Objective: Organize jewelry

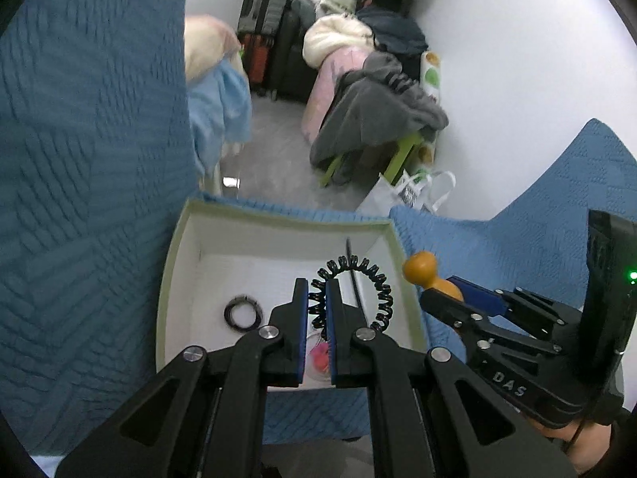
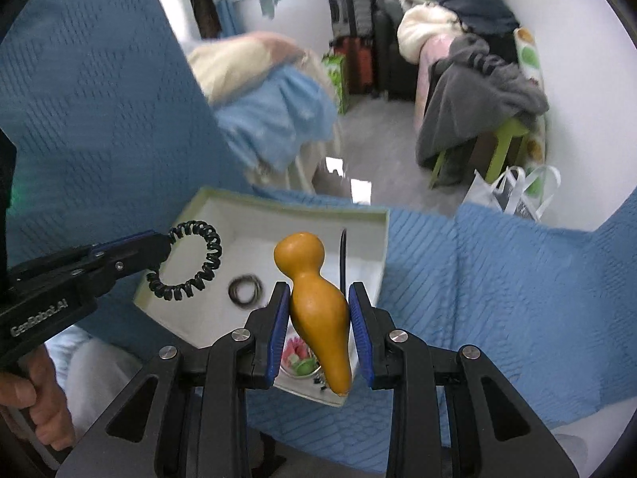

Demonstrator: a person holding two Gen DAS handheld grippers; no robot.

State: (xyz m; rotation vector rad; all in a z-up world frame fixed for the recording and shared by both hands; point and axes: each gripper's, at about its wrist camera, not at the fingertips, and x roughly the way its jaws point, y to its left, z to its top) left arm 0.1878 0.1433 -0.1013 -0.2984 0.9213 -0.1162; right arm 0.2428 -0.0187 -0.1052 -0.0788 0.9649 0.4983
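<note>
A shallow white box (image 1: 278, 235) with a pale green rim lies on a blue quilted cover. My left gripper (image 1: 317, 294) is shut on a black coiled bracelet (image 1: 378, 290) and holds it above the box; the bracelet also shows in the right wrist view (image 2: 199, 263). My right gripper (image 2: 318, 298) is shut on an orange gourd-shaped piece (image 2: 314, 294), held over the box's right side; the gourd also shows in the left wrist view (image 1: 422, 269). In the box lie a thin dark ring bracelet (image 1: 243, 312), a black stick (image 1: 352, 275) and a small dish of pink and green pieces (image 2: 296, 356).
The blue quilted cover (image 1: 87, 159) rises on the left and spreads to the right (image 2: 497, 279). Beyond the edge are a grey floor, a green stool under grey clothes (image 1: 378, 127), white bags (image 1: 414, 191) and suitcases (image 1: 262, 20).
</note>
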